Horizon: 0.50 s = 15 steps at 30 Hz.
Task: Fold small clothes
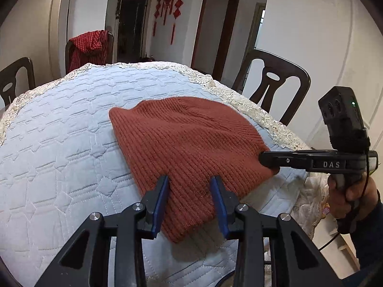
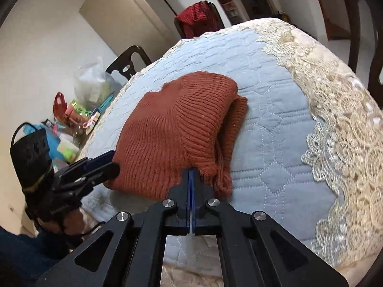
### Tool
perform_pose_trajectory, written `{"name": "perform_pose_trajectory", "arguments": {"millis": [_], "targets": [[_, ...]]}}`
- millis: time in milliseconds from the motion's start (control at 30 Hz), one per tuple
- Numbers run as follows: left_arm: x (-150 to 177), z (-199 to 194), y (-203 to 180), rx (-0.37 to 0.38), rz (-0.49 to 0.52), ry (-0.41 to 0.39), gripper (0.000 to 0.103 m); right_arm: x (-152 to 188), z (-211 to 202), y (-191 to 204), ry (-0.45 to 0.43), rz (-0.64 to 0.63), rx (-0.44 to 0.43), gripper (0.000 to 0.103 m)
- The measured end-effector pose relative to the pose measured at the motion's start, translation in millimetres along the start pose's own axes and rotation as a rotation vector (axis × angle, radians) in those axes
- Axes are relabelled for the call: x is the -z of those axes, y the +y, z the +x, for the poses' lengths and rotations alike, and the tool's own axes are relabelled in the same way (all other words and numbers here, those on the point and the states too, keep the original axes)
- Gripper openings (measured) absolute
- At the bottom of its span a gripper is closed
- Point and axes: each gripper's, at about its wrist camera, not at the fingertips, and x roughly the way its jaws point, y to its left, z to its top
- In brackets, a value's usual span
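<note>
My surface (image 1: 59,124) wears a quilted blue cover (image 2: 270,110) edged in lace. On it lies the rust knit beanie (image 1: 189,141). My left gripper (image 1: 189,179) sits spread over its near edge; my right gripper (image 2: 191,171) is clenched on its ribbed hem.

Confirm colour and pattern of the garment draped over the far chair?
Red with a small dark check. The garment on the chair back shows best in the left wrist view.
</note>
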Motion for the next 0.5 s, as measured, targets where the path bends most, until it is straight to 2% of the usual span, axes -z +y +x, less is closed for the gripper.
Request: {"name": "perform_pose_trajectory", "arguments": {"millis": [100, 200, 267, 367, 400, 500], "targets": [[-13, -4, 9, 0.017, -0.031, -0.021, 0.039, -9, -7, 10, -0.024, -0.033, 0.014, 0.000], [-31, 0, 17, -0.018, -0.053, -0.057, 0.039, -22, -16, 17, -0.096, -0.037, -0.002, 0.002], [-39, 9, 21, -0.025, -0.071, -0.058, 0.039, -33, -7, 15, -0.119, -0.028, 0.007, 0.002], [-33, 32, 23, -0.036, -0.084, -0.006, 0.039, -38, 12, 10, -0.109, -0.015, 0.020, 0.002], [-28, 36, 22, -0.044, -0.080, -0.008, 0.039, -37, 24, 0, -0.080, 0.007, 0.066, 0.002], [-24, 31, 18, -0.057, -0.055, -0.028, 0.039, -33, 22, -17, -0.101, 0.083, 0.009, 0.000]]}}
